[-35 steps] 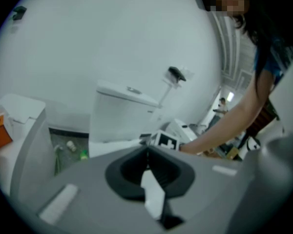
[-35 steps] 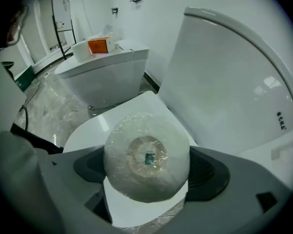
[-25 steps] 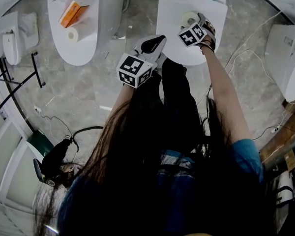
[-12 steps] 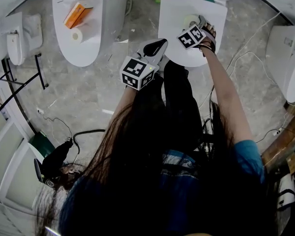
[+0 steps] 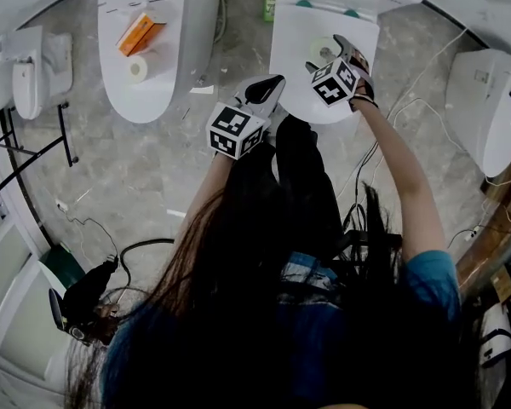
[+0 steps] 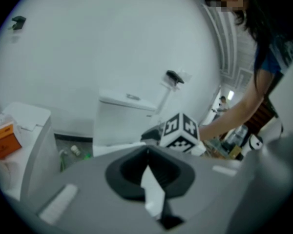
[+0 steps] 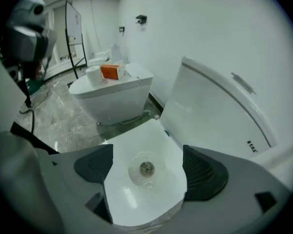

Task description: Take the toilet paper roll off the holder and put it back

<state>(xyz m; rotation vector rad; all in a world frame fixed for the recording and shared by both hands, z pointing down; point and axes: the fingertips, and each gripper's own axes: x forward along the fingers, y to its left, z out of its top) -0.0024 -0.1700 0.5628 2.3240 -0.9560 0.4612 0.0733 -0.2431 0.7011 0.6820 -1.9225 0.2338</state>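
A small toilet paper roll (image 5: 324, 47) stands on end on the closed white lid (image 5: 294, 32) of the toilet in front of me. My right gripper (image 5: 330, 57) hovers over it, open. In the right gripper view the roll (image 7: 146, 168) sits midway between the two dark pads (image 7: 94, 164), and neither pad touches it. My left gripper (image 5: 275, 81) hangs to the left of this toilet's front edge, shut and holding nothing. In the left gripper view its jaws (image 6: 147, 151) meet, and the right gripper's marker cube (image 6: 180, 132) shows beyond them.
A second toilet (image 5: 145, 100) stands at the left, carrying another roll (image 5: 138, 68) and an orange box (image 5: 140, 34). A small black fixture (image 7: 140, 19) is mounted on the white wall. Cables (image 5: 426, 88) trail on the stone floor, and a black rack (image 5: 34, 147) stands far left.
The head view has shifted a little. The right gripper stays open over the lid by the roll, and the left gripper has barely moved.
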